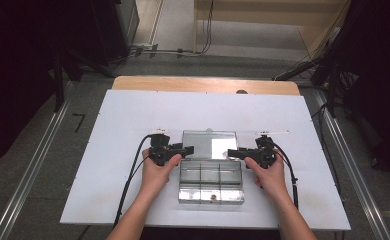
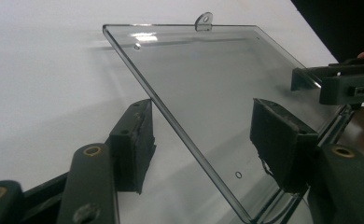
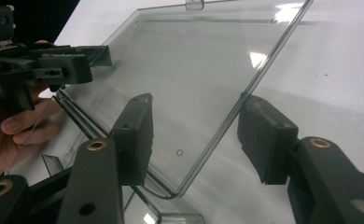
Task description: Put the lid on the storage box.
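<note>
Both tongs — left (image 1: 187,149), right (image 1: 234,152) — half open, straddling lid (image 1: 209,145) edges w/o gripping; uneven squeeze could twist the box (image 1: 211,181) hinge.

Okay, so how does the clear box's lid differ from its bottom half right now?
The lid lies opened back on the table's far side, while the base sits nearer the person. The lid is one flat undivided panel with a small hanging tab at its far edge; the base is split by dividers into compartments. Each gripper straddles a side edge of the lid, not the base. Both are clear plastic, joined along one edge.
</note>
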A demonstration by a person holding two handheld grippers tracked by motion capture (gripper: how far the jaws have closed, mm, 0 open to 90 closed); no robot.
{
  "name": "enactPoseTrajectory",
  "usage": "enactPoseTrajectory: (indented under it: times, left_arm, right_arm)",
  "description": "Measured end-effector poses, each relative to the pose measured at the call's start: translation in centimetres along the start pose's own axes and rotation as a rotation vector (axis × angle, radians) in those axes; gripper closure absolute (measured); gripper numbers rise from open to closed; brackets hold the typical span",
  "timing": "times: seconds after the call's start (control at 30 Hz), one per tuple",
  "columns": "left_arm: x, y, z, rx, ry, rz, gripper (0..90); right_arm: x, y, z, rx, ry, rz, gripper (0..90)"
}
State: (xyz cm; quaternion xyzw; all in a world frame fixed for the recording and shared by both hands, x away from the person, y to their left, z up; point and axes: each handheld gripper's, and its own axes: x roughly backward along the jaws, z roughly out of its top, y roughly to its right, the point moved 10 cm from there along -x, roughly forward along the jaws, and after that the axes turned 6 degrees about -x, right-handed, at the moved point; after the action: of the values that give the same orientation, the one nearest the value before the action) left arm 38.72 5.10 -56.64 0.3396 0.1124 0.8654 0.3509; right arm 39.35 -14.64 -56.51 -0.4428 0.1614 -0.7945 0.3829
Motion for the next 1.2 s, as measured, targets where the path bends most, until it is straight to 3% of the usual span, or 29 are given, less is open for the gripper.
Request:
enactPoseTrajectory:
  times: [0.47,0.73,1.0,1.2]
  left_arm:
    - [0.7,0.7,0.6,-0.010,0.038,-0.047,54.6]
    - [1.6,1.1,1.2,-0.042,0.071,-0.064,64.2]
    - [2.3,1.7,1.6,-0.098,0.099,-0.062,68.0]
    - [2.8,2.2,1.8,-0.125,0.113,-0.106,69.6]
  right_arm:
    - [0.7,-0.7,0.3,0.040,0.023,0.007,53.9]
    - [1.5,-1.1,0.7,0.076,0.057,0.015,62.9]
    - [2.2,-1.5,0.8,0.124,0.102,0.015,70.0]
    - [2.8,-1.9,0.7,0.175,0.134,0.034,75.0]
